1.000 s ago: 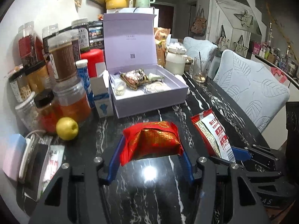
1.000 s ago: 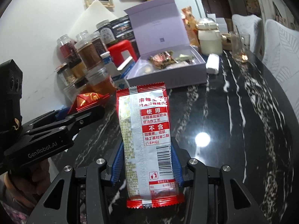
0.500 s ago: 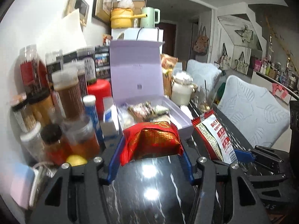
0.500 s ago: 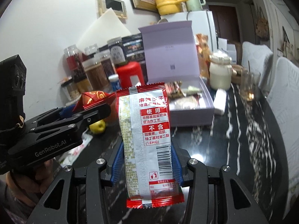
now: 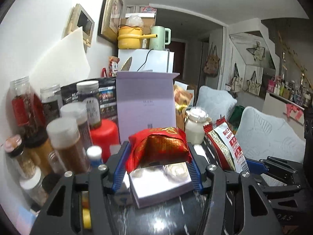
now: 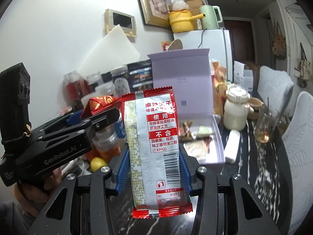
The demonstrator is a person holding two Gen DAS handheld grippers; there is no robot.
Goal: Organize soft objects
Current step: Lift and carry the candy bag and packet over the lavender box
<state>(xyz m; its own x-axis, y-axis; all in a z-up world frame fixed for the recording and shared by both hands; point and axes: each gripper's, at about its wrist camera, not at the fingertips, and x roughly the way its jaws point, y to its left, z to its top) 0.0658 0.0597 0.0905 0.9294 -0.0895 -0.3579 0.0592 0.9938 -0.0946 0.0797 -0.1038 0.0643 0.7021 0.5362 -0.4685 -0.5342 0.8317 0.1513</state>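
My left gripper [image 5: 157,163] is shut on a red and gold snack pouch [image 5: 160,146], held in the air just before and above the open lilac box [image 5: 162,191]. The box has its lid [image 5: 144,105] standing upright and several wrapped snacks inside [image 6: 195,135]. My right gripper [image 6: 154,168] is shut on a tall red and silver snack packet [image 6: 154,143], held upright to the right of the left gripper [image 6: 101,117]. The packet also shows in the left wrist view [image 5: 225,146].
Several spice jars [image 5: 66,143] and a red canister [image 5: 103,137] crowd the left side by the wall. A cream jar [image 5: 195,125], a glass [image 6: 266,125] and a white pack [image 6: 232,146] stand right of the box. A yellow fruit [image 6: 97,162] lies low left. Padded chairs [image 5: 262,137] line the table's right edge.
Both grippers have risen and moved forward toward the lilac box, each still holding its packet. The left gripper now hangs over the box's front edge.
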